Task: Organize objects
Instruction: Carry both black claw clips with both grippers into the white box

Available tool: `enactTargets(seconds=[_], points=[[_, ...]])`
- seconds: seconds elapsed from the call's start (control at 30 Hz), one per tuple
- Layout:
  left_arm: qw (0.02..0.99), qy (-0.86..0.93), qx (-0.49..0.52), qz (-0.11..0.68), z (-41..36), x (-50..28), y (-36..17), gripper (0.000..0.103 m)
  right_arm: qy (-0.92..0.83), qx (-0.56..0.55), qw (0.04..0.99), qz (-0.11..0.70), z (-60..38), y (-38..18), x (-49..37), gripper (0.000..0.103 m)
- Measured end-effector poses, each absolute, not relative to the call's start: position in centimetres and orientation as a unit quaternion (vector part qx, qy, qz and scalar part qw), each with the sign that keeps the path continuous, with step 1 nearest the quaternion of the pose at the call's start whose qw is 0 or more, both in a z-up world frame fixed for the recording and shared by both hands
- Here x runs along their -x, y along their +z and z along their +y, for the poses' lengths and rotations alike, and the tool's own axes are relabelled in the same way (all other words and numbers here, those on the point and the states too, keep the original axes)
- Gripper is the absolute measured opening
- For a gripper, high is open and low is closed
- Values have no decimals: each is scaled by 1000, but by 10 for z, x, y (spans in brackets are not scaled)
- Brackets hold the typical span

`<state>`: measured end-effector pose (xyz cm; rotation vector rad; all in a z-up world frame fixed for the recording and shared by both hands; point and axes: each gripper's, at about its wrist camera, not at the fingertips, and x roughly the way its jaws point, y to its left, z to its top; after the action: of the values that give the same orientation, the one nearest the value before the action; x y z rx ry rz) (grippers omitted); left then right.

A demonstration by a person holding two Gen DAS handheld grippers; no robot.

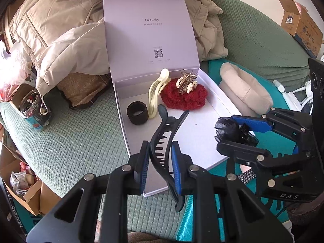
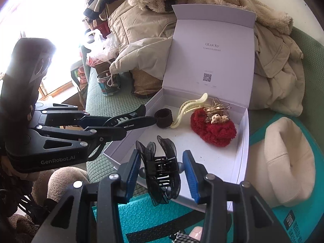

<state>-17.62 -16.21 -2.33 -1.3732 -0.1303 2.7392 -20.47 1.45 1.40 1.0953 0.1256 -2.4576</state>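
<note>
An open white gift box (image 1: pixel 204 141) (image 2: pixel 242 162) lies on a green cushion, its lid standing up behind it. Inside lie a red fuzzy scrunchie (image 1: pixel 183 96) (image 2: pixel 214 130) with a gold claw clip (image 1: pixel 186 82) (image 2: pixel 216 109) on top, a cream banana clip (image 1: pixel 157 93) (image 2: pixel 190 107) and a dark brown hair band (image 1: pixel 137 112) (image 2: pixel 163 118). My left gripper (image 1: pixel 161 163) (image 2: pixel 121 124) is shut on a long black banana clip (image 1: pixel 164 139) (image 2: pixel 129 119) over the box's near left part. My right gripper (image 2: pixel 164 171) (image 1: pixel 232 130) is shut on a black mesh-bow claw clip (image 2: pixel 162 170) (image 1: pixel 232 130) above the box's front edge.
Beige padded coats (image 1: pixel 60 40) (image 2: pixel 273 60) are heaped behind the box. A glass jar of small items (image 1: pixel 33 109) (image 2: pixel 108 84) stands to the left. A cream knit hat (image 1: pixel 245 91) (image 2: pixel 287 162) lies right of the box on a teal mat (image 2: pixel 141 212). Cardboard boxes (image 1: pixel 301 24) sit at far right.
</note>
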Motion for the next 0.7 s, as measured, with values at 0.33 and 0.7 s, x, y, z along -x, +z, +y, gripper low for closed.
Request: enactTargets(seconds=[0.33,0.7], points=[[43,887,459,-38,-166,222,-39,20,-885,-410,215,44,27,-1,240,43],[44,884,464,-33,-170,260,-51,20,-886,-411,206,51,34,-9,272,43]])
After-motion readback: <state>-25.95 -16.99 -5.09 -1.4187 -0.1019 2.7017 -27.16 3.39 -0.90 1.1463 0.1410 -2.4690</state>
